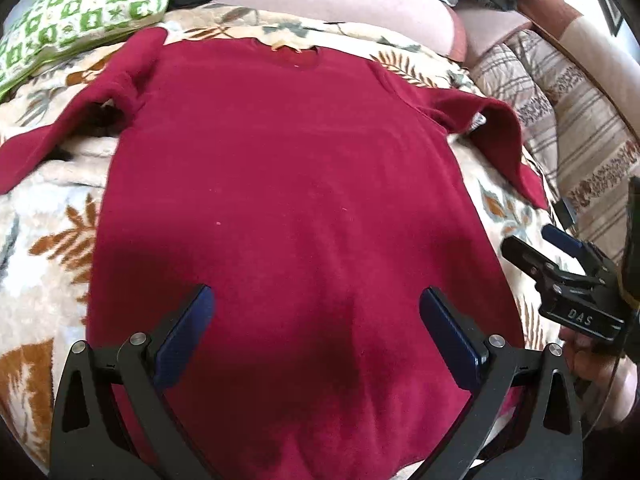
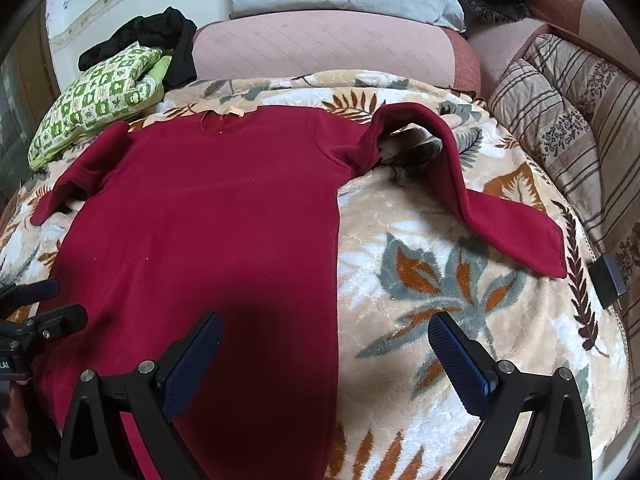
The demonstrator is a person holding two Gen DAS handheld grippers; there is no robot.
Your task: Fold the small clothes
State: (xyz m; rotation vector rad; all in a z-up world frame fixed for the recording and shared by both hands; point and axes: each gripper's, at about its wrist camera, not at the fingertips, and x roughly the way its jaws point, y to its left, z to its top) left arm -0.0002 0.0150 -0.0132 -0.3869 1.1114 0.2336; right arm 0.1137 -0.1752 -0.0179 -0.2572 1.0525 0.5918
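Garment: dark red long-sleeved sweater (image 1: 280, 168), spread flat, neckline at the far end, on a leaf-patterned blanket (image 2: 440, 280).
Sleeves: both angled outward; the one on the right humps up off the blanket before lying flat.
Left tongs (image 1: 316, 320): spread wide, nothing gripped, above the sweater's lower body.
Right tongs (image 2: 324, 344): spread wide, nothing gripped, straddling the sweater's right edge.
Beyond the sweater: green-and-white patterned pillow (image 2: 100, 100), black cloth (image 2: 160, 36), pink cushion (image 2: 320, 52).
Right side: striped cushions (image 2: 568, 128).
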